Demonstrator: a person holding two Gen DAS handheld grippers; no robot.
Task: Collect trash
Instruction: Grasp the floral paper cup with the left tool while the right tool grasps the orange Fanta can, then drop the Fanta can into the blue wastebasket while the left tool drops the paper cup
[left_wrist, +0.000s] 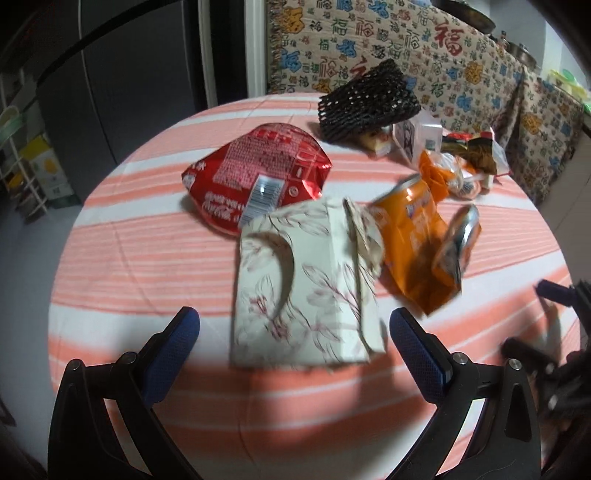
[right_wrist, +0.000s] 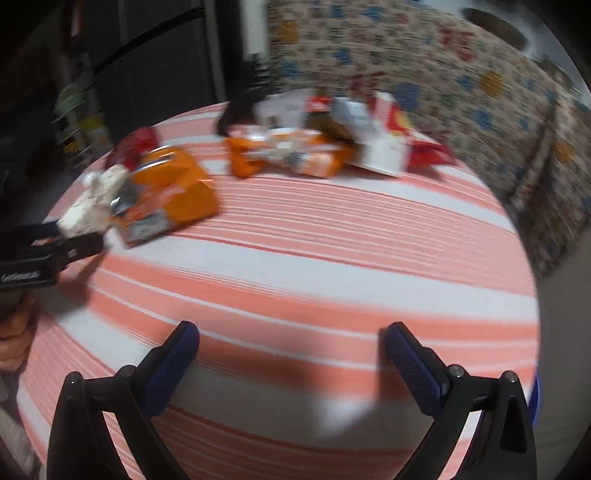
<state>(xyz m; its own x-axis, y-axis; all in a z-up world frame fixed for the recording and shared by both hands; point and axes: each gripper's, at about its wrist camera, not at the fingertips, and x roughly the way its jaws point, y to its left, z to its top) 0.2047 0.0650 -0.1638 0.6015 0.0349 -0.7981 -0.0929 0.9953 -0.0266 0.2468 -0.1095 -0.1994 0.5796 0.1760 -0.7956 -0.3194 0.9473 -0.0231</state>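
Now the left gripper (left_wrist: 295, 328) is hovering spread around the floral paper box (left_wrist: 303, 284), pads not touching it, while the right gripper (right_wrist: 291, 343) is gaping over bare striped tablecloth (right_wrist: 332, 240)

Beyond the right jaws, the far pile (right_wrist: 317, 147) of wrappers and cartons smears into streaks, so its prints cannot be read, and the patterned cloth (right_wrist: 461, 92) behind it is blurred as well. Left of those jaws, the left gripper (right_wrist: 55, 251) is cut by the frame edge and its fingertips are lost against a blurred white box (right_wrist: 96, 206). In the left wrist view, right of the jaws, the right gripper (left_wrist: 554, 332) is a dark smear cut by the edge, and the net (left_wrist: 369, 101) far ahead hides part of a small carton (left_wrist: 417, 136).
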